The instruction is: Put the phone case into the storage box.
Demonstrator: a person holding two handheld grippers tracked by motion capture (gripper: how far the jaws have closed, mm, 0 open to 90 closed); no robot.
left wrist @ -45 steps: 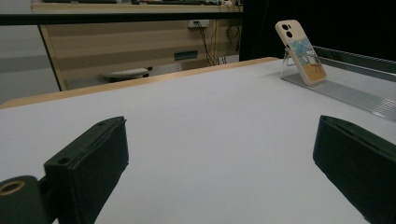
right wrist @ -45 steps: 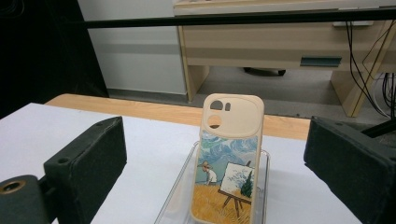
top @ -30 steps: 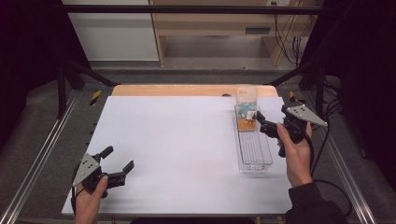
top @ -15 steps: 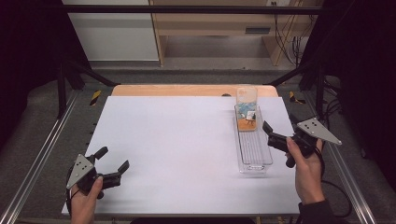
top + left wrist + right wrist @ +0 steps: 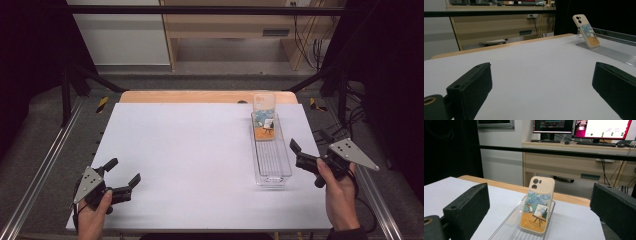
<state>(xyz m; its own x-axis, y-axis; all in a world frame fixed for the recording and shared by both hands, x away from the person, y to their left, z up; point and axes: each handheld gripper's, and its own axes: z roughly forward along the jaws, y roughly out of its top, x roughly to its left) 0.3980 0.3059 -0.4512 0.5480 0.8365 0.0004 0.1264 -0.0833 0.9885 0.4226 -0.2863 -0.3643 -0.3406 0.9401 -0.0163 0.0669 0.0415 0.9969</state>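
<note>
Nearest to you, your left gripper (image 5: 119, 176) sits low over the front left corner of the desk (image 5: 190, 150), its two jaws spread wide with nothing between them; your left hand (image 5: 92, 212) wraps its handle at the desk's front edge. In the left gripper view both jaws stand far apart over bare white surface, and the phone case (image 5: 586, 30) shows well off toward the far right.

Your right gripper (image 5: 306, 152) is at the right edge of the desk, a little farther in, held by your right hand (image 5: 339, 192). Its two jaws are also wide apart and hold nothing. It hovers just beside the near end of the clear tray (image 5: 274, 167), not touching it as far as the high view shows.

There is one clear tray, long and narrow, lying lengthwise on the right side of the desk. In it stands one phone case (image 5: 264, 116), at the tray's far end, upright and leaning back slightly. In the right gripper view the phone case (image 5: 537, 205) is framed between your open jaws, well ahead of them: cream-coloured, with a painted scene of a figure at an easel in a yellow field, and two lens holes showing in its camera cut-out.

Beyond the desk a wooden workbench (image 5: 574, 162) carries two monitors (image 5: 554, 125) and two keyboards (image 5: 545, 141).
</note>
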